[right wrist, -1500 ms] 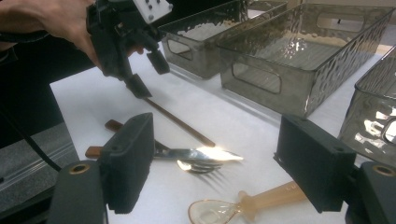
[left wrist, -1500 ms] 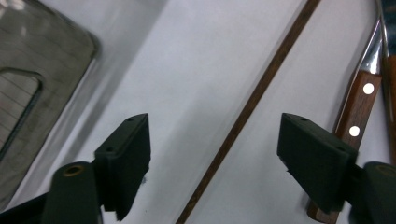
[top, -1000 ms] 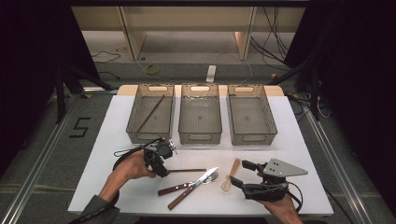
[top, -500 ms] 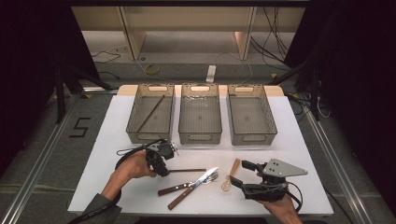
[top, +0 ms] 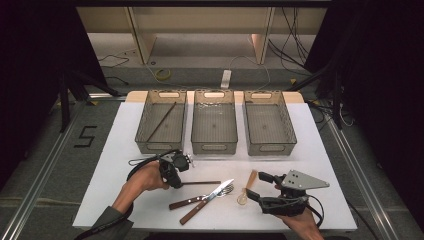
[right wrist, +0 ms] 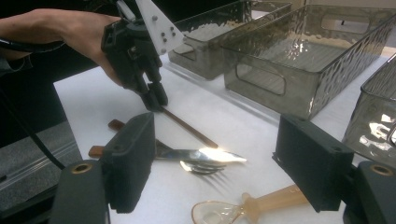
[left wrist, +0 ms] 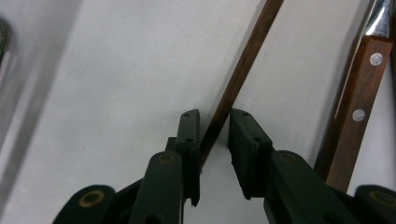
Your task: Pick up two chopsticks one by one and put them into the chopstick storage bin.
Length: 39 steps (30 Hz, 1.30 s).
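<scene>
A thin brown chopstick [top: 202, 183] lies on the white table. My left gripper [top: 177, 181] points down at its left end. In the left gripper view the chopstick [left wrist: 238, 74] runs up between the jaws of my left gripper [left wrist: 214, 119]. The jaws have just been closing and stand narrow around it, with a slim gap still at the right pad. My right gripper [top: 257, 185] hovers open at the front right, over a translucent spoon [top: 246, 187]. The right gripper view shows the left gripper [right wrist: 156, 98] at the chopstick [right wrist: 191, 128].
A wood-handled knife [top: 192, 215] and fork [top: 185, 202] lie crossed between the grippers. Three clear bins stand in a row behind: the left bin [top: 160, 148] holds another chopstick [top: 161, 121], then the middle bin [top: 214, 148] and the right bin [top: 272, 148].
The left gripper's jaws look narrower around the chopstick's end. Both hands have stayed where they were.
</scene>
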Motion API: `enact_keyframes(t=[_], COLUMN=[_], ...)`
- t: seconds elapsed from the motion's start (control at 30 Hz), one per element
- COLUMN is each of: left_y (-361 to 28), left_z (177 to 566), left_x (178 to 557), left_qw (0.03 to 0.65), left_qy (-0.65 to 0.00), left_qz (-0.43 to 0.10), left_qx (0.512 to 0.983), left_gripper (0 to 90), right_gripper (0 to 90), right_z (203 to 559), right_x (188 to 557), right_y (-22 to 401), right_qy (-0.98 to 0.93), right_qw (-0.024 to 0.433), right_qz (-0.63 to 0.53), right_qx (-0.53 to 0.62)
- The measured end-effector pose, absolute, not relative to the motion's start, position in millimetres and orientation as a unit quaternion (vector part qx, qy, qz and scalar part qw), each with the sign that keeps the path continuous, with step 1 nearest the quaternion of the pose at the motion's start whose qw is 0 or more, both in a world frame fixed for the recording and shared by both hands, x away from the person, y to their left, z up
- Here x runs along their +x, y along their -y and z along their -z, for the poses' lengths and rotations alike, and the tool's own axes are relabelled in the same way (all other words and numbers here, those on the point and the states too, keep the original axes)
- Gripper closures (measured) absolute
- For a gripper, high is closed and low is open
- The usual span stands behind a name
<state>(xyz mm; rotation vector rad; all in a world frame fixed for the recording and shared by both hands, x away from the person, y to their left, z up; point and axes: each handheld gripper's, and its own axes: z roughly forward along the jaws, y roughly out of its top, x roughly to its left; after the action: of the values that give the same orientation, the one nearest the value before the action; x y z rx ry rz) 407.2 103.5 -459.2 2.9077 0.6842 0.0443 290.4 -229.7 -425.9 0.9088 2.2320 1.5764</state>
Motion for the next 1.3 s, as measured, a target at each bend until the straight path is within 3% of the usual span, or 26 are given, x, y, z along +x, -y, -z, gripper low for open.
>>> enact_keyframes(t=[0.37, 0.93, 1.3], left_y=[-106, -111, -138], left_z=[460, 446, 421], left_x=[407, 406, 413], left_qw=[0.083, 0.109, 0.163], left_qy=[-0.216, -0.234, -0.293], left_qz=[-0.010, -0.003, -0.008], left_qx=[0.973, 0.966, 0.942], left_gripper=[83.4, 84.5, 84.4], right_gripper=[29.5, 29.5, 29.5], right_z=[426, 425, 426], right_x=[290, 289, 290], right_y=[229, 230, 229], right_qy=[-0.770, -0.771, -0.774], right_qw=[0.128, 0.132, 0.134], right_qz=[-0.542, -0.542, -0.532], right_qx=[0.311, 0.307, 0.317])
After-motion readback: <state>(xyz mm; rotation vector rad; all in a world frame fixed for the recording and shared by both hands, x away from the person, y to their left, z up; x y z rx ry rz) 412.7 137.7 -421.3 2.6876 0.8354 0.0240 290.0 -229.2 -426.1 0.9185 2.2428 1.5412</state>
